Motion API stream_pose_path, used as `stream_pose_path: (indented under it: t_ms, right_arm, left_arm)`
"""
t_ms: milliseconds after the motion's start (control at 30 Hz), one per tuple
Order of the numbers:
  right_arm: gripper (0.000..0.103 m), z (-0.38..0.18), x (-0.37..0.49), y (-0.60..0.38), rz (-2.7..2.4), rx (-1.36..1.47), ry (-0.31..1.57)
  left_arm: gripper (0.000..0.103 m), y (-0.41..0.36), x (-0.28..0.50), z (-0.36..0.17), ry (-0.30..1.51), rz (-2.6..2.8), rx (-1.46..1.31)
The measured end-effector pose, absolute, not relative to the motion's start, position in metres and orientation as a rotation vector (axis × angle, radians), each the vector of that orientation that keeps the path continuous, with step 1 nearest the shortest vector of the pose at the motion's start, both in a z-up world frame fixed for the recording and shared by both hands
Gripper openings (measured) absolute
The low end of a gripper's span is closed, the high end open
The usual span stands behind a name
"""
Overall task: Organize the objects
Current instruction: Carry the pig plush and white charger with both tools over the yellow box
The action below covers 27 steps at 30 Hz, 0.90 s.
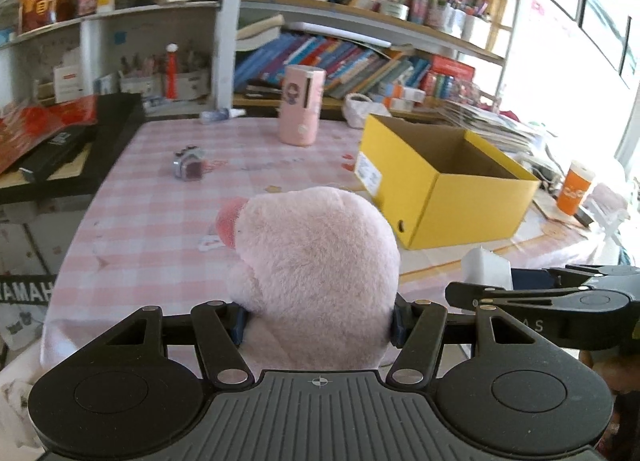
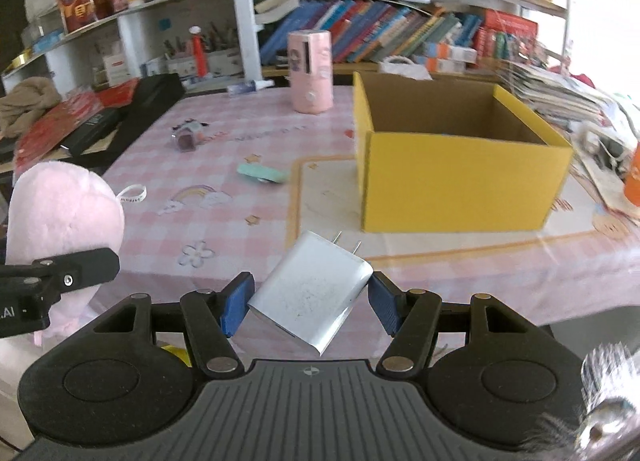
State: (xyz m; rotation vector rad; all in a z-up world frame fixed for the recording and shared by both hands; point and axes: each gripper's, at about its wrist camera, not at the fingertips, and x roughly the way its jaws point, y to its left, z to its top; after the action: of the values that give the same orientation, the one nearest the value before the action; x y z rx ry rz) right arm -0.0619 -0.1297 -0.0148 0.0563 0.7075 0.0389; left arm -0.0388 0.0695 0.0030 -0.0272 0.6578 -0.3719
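Observation:
My left gripper (image 1: 318, 321) is shut on a pink plush toy (image 1: 316, 273), held above the near edge of the pink checked table (image 1: 160, 197); the toy also shows at the left in the right wrist view (image 2: 64, 217). My right gripper (image 2: 310, 303) is shut on a white charger plug (image 2: 312, 293), its prongs pointing toward the open yellow box (image 2: 460, 177). The box stands at the right of the table, seen too in the left wrist view (image 1: 448, 189), and looks empty. The right gripper's body (image 1: 560, 305) lies to the right of the plush.
On the table stand a pink cylinder (image 2: 311, 73), a small purple object (image 2: 187, 137) and a mint green item (image 2: 262, 173). Black boxes (image 2: 120, 121) lie at the left, an orange cup (image 1: 576, 189) and paper stacks at the right. Bookshelves (image 2: 380, 33) stand behind.

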Motion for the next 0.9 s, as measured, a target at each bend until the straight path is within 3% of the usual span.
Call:
stream_pose_path:
  t_ms: [900]
  right_arm:
    - [0.061, -0.018, -0.067, -0.229, -0.189, 0.150, 0.748]
  left_arm:
    - [0.060, -0.039, -0.002, 0.006, 0.649, -0.594, 0.077]
